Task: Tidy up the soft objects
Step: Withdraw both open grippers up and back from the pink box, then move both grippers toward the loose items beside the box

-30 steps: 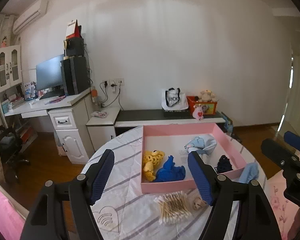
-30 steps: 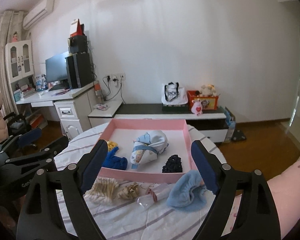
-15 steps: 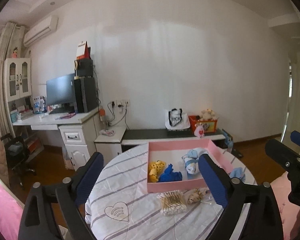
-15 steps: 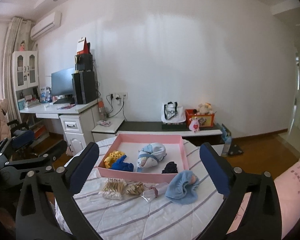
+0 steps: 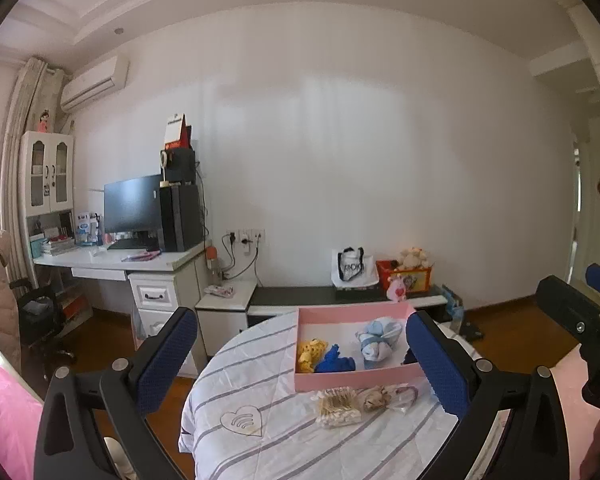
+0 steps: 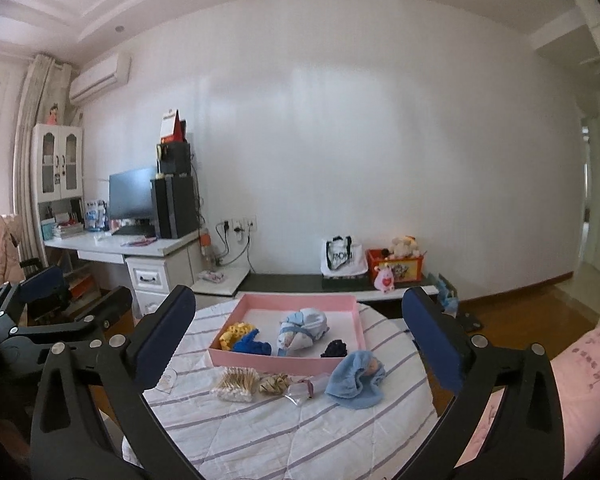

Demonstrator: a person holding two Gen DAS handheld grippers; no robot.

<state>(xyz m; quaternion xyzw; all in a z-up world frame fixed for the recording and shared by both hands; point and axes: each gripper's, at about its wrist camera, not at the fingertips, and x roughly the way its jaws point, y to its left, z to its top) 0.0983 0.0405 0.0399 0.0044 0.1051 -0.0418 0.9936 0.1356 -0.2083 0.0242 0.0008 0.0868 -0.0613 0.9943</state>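
Observation:
A pink tray (image 6: 276, 362) (image 5: 352, 378) sits on a round striped table (image 6: 292, 432). In it lie a yellow knit piece (image 6: 233, 332), a blue soft toy (image 6: 252, 346), a light blue bundle (image 6: 302, 326) and a dark scrunchie (image 6: 334, 349). A light blue hat (image 6: 356, 378) lies on the table in front of the tray's right corner. My right gripper (image 6: 300, 336) is open and empty, held well back above the table. My left gripper (image 5: 300, 354) is open and empty, also held back.
A pack of cotton swabs (image 6: 236, 384), a brown scrunchie (image 6: 274, 383) and a small clear packet (image 6: 300, 390) lie in front of the tray. A desk with a monitor (image 6: 134, 196) stands at the left. A low bench (image 6: 320, 282) with a bag stands behind the table.
Both grippers have drawn back and risen from the table, so the tray and objects look smaller and farther. Both stay open and empty.

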